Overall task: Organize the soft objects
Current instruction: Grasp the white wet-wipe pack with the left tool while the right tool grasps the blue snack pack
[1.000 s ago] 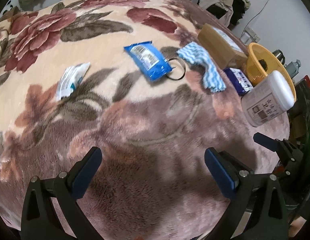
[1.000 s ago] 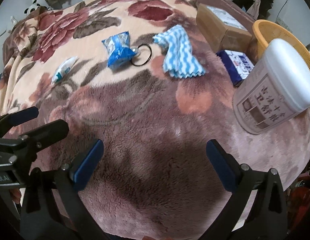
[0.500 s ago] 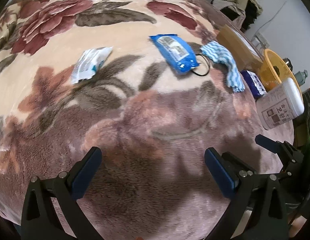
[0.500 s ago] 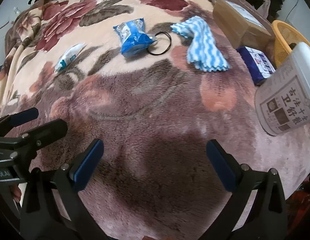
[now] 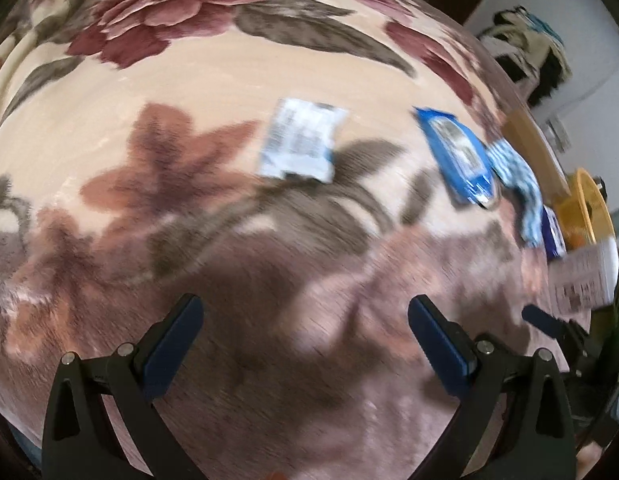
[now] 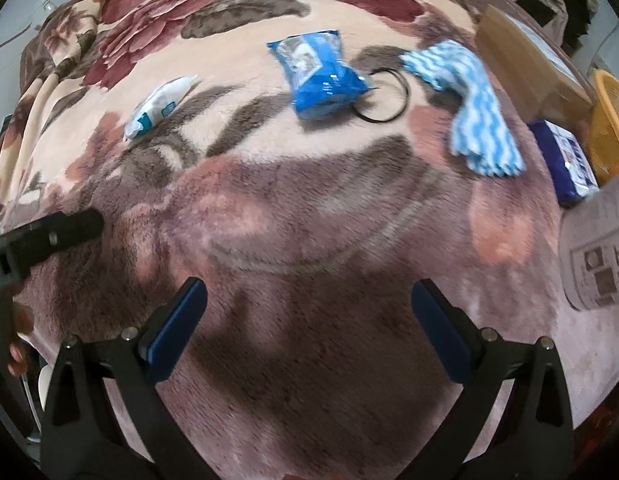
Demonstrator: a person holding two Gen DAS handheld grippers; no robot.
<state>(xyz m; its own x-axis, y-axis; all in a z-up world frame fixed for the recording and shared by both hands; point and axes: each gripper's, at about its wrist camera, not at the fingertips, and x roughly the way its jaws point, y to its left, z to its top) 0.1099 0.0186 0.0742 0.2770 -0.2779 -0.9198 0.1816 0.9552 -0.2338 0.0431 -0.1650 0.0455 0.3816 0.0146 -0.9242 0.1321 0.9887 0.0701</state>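
My left gripper (image 5: 305, 320) and right gripper (image 6: 309, 306) both gape wide over the blanket (image 6: 309, 240), holding nothing. White packet (image 5: 301, 144) lies ahead of the left; I'd straddle it squarely, pinching across its flat sides.

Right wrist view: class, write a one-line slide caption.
Open right gripper hovers over floral blanket; blue packet, hair tie, striped cloth ahead.

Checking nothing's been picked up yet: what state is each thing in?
Left gripper: open, empty.
Right gripper: open, empty.
White-and-blue sachet: flat on blanket.
Blue snack packet: overlapping black ring.
Blue-and-white wavy cloth: folded.
White jar: on its side.
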